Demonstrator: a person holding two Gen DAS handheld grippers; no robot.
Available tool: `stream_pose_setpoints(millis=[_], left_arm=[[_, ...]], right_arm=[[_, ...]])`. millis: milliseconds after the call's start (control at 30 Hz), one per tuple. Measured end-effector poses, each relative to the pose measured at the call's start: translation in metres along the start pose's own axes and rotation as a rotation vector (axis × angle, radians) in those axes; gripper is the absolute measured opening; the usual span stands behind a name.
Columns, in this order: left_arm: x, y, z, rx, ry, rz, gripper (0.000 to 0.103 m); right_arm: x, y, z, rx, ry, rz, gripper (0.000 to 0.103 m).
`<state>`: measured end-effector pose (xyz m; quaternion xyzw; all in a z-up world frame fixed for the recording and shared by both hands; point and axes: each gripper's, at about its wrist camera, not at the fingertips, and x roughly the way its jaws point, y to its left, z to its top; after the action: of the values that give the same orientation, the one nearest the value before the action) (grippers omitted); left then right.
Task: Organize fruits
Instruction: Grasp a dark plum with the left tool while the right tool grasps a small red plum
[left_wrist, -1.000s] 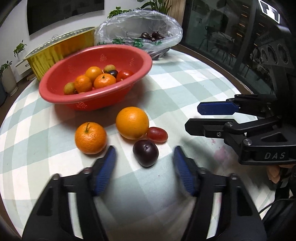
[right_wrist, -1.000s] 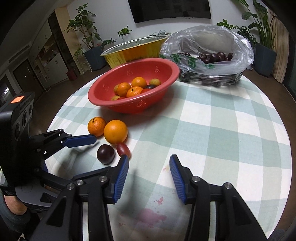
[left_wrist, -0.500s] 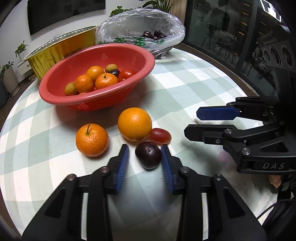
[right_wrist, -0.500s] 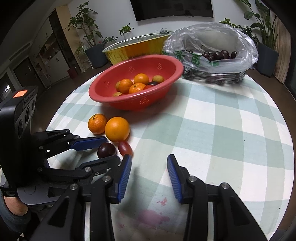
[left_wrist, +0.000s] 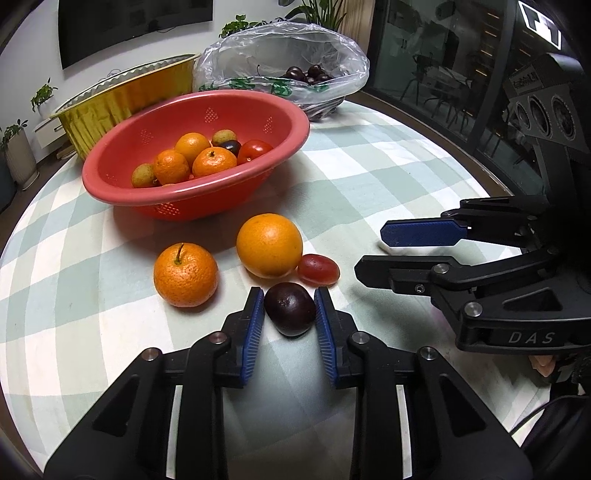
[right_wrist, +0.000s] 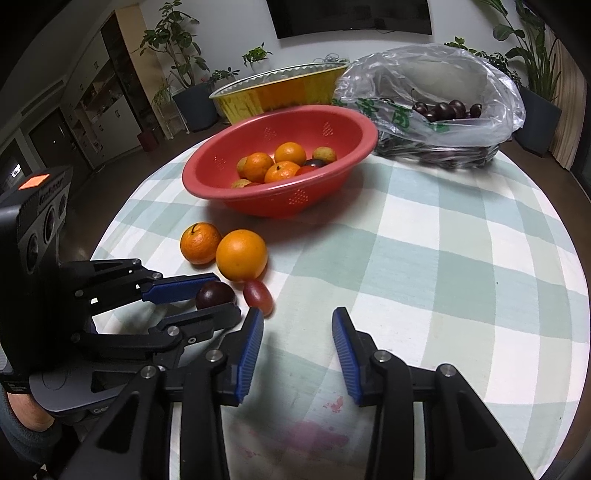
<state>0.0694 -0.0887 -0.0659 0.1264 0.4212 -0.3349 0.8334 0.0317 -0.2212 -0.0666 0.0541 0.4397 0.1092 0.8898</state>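
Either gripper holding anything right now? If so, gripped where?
Left gripper is shut on the dark plum, blue pads on its two opposite sides, plum on the tablecloth. Right gripper is open, holding nothing.

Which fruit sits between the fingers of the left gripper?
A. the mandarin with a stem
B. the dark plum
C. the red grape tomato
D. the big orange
B: the left gripper has its blue fingers closed against both sides of the dark plum, while the other loose fruits lie free on the cloth beyond it.
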Motion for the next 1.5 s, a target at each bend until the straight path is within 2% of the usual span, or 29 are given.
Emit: stream_pose_setpoints(millis=[500,733,933,1233,1500], left_arm=[[-0.036,0.027,-0.025,-0.110,-0.029,-0.005,0.026],[-0.038,0.028,-0.028,-0.116,-0.032,-0.009,0.026],[-0.037,0.030,-0.027,-0.131,-0.035,-0.020,0.026],[-0.038,0.030,-0.027,-0.134,-0.037,-0.022,0.026],[-0.037,0.030,-0.027,-0.125,-0.030,-0.028,0.026]], right_arm=[[0.010,0.014,0.004,-0.065,0.027,0.004,0.042],[0.023,0.025,0.013,-0.133,0.045,-0.007,0.041],[0.031,0.034,0.015,-0.213,0.073,-0.027,0.029],[0.033,0.051,0.011,-0.341,0.083,-0.080,0.024],[0.033,0.050,0.013,-0.323,0.091,-0.073,0.020]])
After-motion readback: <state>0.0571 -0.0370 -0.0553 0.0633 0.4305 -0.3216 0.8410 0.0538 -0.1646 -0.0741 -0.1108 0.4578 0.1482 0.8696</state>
